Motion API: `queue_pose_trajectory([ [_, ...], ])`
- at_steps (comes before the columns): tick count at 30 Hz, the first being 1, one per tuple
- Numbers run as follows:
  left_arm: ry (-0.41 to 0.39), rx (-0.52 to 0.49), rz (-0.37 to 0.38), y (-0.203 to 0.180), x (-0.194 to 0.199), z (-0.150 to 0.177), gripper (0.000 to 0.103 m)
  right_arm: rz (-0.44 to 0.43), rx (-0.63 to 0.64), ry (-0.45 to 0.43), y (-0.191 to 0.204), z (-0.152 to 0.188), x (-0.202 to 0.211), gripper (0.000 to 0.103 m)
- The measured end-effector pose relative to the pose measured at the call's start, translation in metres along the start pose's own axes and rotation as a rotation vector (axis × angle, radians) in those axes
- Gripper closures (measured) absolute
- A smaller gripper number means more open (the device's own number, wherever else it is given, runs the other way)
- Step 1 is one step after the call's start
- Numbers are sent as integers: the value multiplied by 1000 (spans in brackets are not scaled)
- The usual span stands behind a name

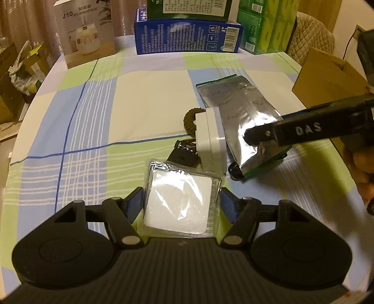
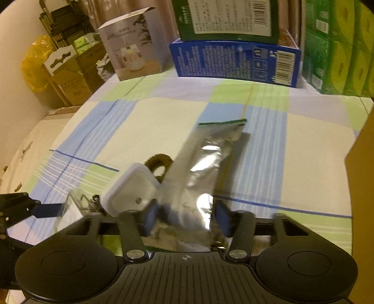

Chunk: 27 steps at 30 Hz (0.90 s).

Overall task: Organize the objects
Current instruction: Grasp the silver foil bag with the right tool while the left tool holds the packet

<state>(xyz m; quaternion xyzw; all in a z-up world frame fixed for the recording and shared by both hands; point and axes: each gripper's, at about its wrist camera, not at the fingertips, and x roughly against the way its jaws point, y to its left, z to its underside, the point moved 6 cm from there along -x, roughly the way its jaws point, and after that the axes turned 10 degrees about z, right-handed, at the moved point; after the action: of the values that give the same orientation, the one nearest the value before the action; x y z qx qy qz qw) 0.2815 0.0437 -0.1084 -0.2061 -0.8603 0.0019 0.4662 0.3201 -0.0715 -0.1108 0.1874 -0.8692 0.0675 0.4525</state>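
Foil pouch [image 2: 205, 168] lies mid-table, near end pinched between right gripper [image 2: 185, 217] pads. Left gripper [image 1: 180, 205] squeezes clear packet [image 1: 180, 201] near table edge. Lift pouch slowly; white plug [image 1: 210, 138] leans against it and may topple.

The white carton [image 1: 87, 32] at the far left of the surface reads "J10 HUMIDIFIER" in grey capitals, with Chinese characters above that are too small to make out. The black arm of the right claw [image 1: 306, 131], seen from the left wrist view, carries the white letters "DAS". The blue box [image 1: 187, 37] and the green box [image 1: 189, 9] stacked on it bear barcodes and blocks of fine print, none of it readable, and faint handwriting on the silver foil pouch [image 1: 236, 105] cannot be deciphered either.
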Motion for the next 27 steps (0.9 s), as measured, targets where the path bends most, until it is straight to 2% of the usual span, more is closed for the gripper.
queue_pose_trajectory([
  [2,-1,10,1,0,2,1,38,8,1,-8,2,-1,3,73],
  [5,-3,23,1,-2,5,4,38,-4,4,-11,5,1,13,79],
  [9,-6,28,4,-7,10,6,38,-12,29,-11,8,14,38,81],
  [15,-20,37,19,-18,26,11,38,-49,-39,33,-3,59,87,81],
  [19,-24,48,28,-26,37,21,38,-16,-61,78,-14,89,106,79],
  [21,-27,54,30,-30,41,25,38,10,-105,95,-20,95,108,77],
  [22,-27,59,33,-30,43,27,38,15,-109,87,-21,94,109,72],
  [25,-24,70,39,-34,45,32,38,75,-62,54,-19,88,107,39],
  [27,-24,71,42,-35,46,35,38,72,-75,54,-20,84,102,36],
])
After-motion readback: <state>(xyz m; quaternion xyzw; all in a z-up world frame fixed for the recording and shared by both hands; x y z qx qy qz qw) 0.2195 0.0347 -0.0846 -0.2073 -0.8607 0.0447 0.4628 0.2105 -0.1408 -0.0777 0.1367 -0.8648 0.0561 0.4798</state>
